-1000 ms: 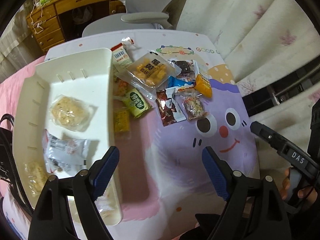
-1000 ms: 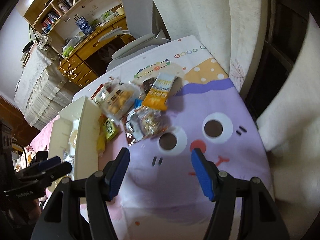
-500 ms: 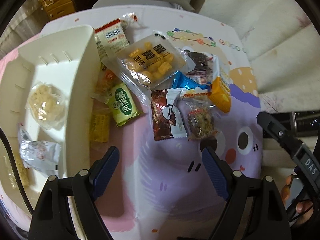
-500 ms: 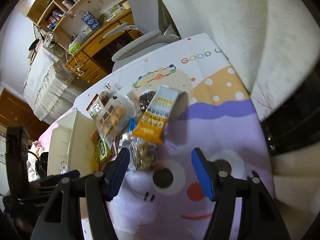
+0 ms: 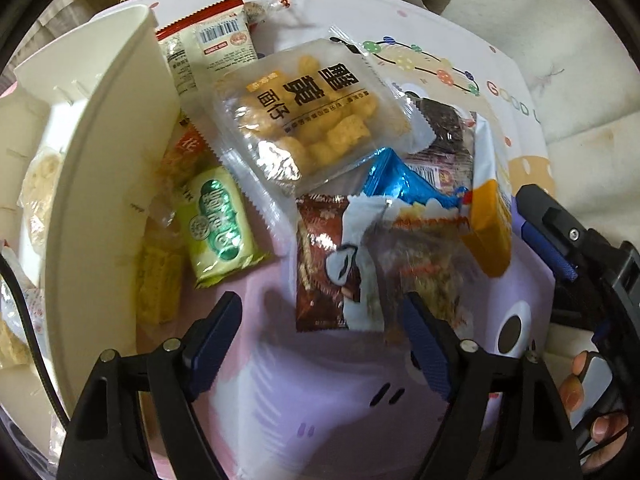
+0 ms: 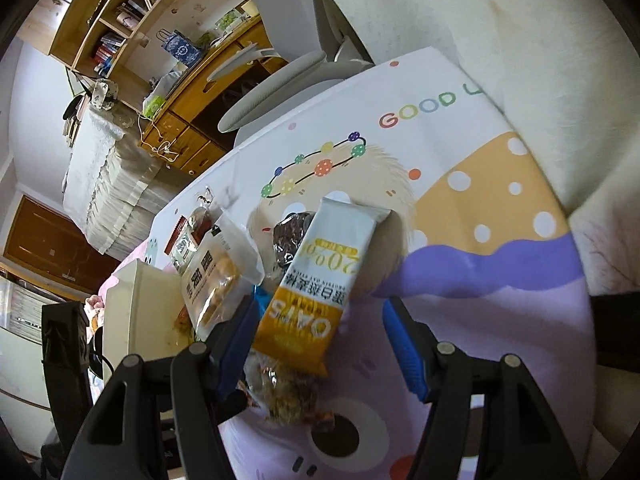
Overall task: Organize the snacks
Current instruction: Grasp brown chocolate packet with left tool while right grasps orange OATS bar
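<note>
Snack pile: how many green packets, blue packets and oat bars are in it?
Green packet: 1
Blue packet: 1
Oat bar: 1
Total: 3

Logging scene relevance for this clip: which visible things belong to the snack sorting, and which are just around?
Job:
white tray
clear puff pack
green packet
brown packet
oats bar
left gripper, closing
right gripper

Around:
office chair
wooden desk
bookshelf

Glossy plastic snack wrappers (image 5: 308, 120), matt tray (image 5: 100, 184)
</note>
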The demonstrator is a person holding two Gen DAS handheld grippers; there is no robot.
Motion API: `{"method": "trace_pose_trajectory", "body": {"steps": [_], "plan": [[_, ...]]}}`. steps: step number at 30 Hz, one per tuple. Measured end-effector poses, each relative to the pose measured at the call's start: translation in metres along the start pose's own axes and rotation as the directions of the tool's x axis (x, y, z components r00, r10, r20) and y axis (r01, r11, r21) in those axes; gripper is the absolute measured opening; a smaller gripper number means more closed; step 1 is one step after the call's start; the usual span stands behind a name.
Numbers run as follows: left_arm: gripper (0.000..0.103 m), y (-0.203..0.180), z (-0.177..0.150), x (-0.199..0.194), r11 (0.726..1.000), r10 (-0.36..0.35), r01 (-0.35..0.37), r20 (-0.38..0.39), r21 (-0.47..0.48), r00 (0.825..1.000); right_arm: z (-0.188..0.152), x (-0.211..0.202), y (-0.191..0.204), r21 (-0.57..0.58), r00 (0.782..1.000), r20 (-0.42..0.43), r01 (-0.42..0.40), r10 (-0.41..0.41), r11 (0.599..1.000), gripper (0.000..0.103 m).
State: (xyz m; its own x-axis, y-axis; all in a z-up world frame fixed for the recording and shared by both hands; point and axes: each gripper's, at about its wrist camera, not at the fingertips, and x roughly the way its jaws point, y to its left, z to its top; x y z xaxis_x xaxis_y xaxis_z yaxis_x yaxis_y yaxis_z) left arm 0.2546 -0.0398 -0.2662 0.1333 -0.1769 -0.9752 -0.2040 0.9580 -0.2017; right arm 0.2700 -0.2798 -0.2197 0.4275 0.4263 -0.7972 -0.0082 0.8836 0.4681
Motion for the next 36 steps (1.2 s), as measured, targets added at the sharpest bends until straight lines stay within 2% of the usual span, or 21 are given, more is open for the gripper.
{"method": "trace_pose_trajectory", "body": {"steps": [3, 7, 14, 19, 20, 24, 36], "plan": [[0.069, -0.001, 0.005, 0.006, 1.0, 0.012, -0.012, -0.003, -0.01, 1.0, 0.003, 0.011, 0.0, -0.006, 1.0, -0.029, 0.0, 0.0, 1.0, 0.065], [0.064, -0.002, 0.01, 0.013, 1.0, 0.001, -0.001, -0.009, -0.02, 1.0, 0.004, 0.022, 0.002, -0.017, 0.999, -0.046, -0.01, 0.009, 1.0, 0.065], [0.049, -0.004, 0.019, 0.022, 1.0, -0.017, 0.016, -0.025, -0.024, 1.0, 0.005, 0.035, 0.01, -0.057, 0.998, -0.065, -0.007, 0.003, 0.998, 0.064], [0.042, -0.007, 0.025, 0.023, 1.0, -0.008, 0.008, -0.019, -0.026, 1.0, 0.006, 0.04, 0.008, -0.065, 0.997, -0.081, 0.009, -0.015, 0.998, 0.05], [0.036, -0.006, 0.025, 0.023, 1.0, -0.01, 0.009, -0.017, -0.03, 1.0, 0.006, 0.041, 0.007, -0.061, 0.996, -0.082, 0.011, -0.016, 0.998, 0.05], [0.034, 0.0, 0.024, 0.018, 0.999, -0.001, 0.001, -0.007, -0.053, 1.0, 0.006, 0.041, 0.003, -0.036, 0.995, -0.093, 0.018, -0.021, 0.999, 0.047], [0.033, -0.006, 0.016, 0.004, 0.999, -0.008, 0.007, -0.01, -0.047, 1.0, 0.003, 0.025, 0.0, -0.002, 0.995, -0.096, 0.009, -0.009, 1.0, 0.043]]}}
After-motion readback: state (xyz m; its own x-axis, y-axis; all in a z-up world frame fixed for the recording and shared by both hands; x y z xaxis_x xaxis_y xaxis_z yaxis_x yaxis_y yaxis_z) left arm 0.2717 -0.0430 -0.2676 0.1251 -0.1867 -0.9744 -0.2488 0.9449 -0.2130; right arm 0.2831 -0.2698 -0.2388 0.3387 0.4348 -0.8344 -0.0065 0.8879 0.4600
